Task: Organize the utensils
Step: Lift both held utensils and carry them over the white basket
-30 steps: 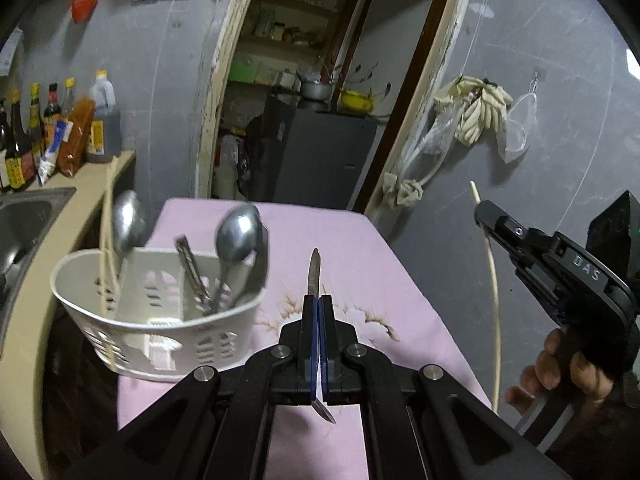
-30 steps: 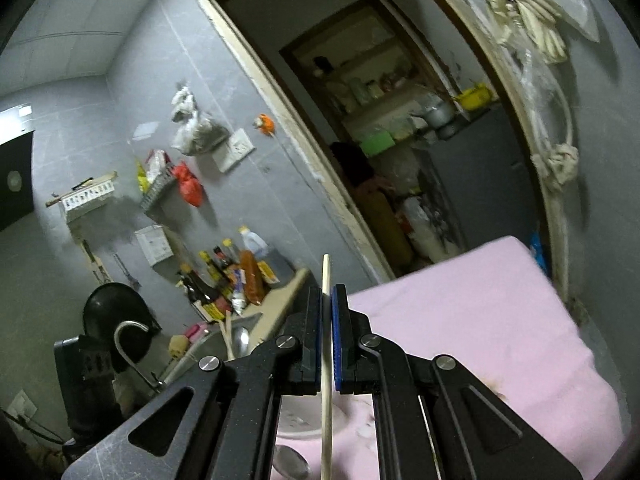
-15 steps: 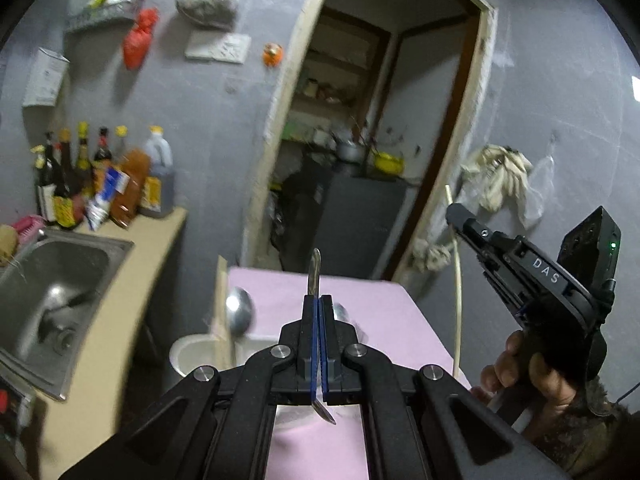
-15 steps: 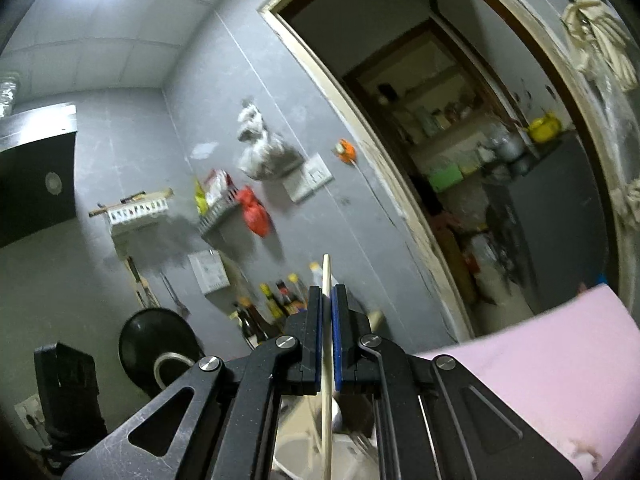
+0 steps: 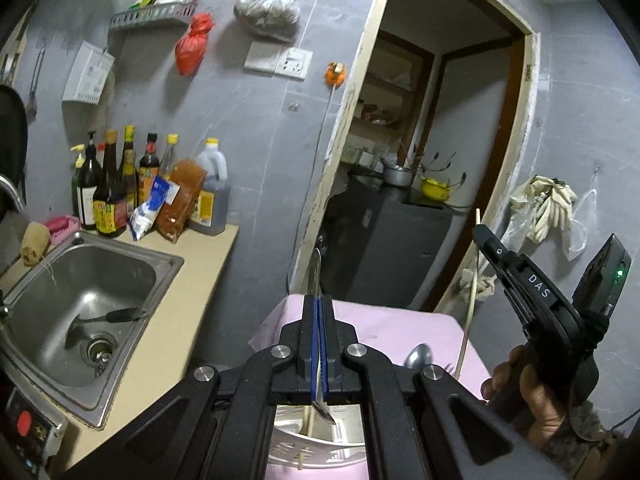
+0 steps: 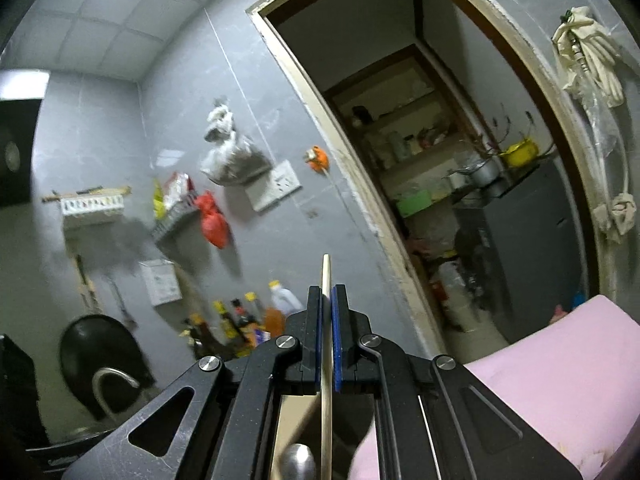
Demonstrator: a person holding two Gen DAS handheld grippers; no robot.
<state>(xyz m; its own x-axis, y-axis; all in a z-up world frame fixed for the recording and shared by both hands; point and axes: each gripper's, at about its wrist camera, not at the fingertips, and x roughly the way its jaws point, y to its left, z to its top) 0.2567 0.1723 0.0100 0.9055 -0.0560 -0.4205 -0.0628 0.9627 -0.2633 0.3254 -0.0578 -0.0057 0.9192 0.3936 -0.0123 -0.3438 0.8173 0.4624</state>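
**Both tools loaded above the utensil basket**

Your left gripper (image 5: 319, 312) has its blue pads pressed together on a thin metal utensil (image 5: 317, 268). Its handle rises toward 12 o'clock past the fingertips, and its lower end pokes out beneath them, over the white slotted utensil basket (image 5: 320, 454) at 6 o'clock. Which kind of utensil it is cannot be told from here. A wooden stick (image 5: 307, 420) stands inside that basket, just beside the metal tip.

Your right gripper (image 6: 327, 304) is nearly closed around a single pale chopstick (image 6: 326, 280), which runs straight up through the narrow gap between the pads and sticks out above them toward 12 o'clock. In the left wrist view, that same tool sits at 3 o'clock in your right hand (image 5: 532, 396), with the chopstick slanting down toward the table.

A spoon bowl (image 5: 418, 356) shows at 5 o'clock in the left view, partly hidden behind the gripper body; whether it rests in the basket or on the cloth cannot be told. The basket sits on a table covered with pink cloth (image 5: 384, 320).

At 9 o'clock lies a steel sink (image 5: 80, 292) set in a beige counter, with sauce bottles (image 5: 120, 188) lined up against the grey wall at 10 o'clock. An open doorway (image 5: 432, 140) fills 1 o'clock.
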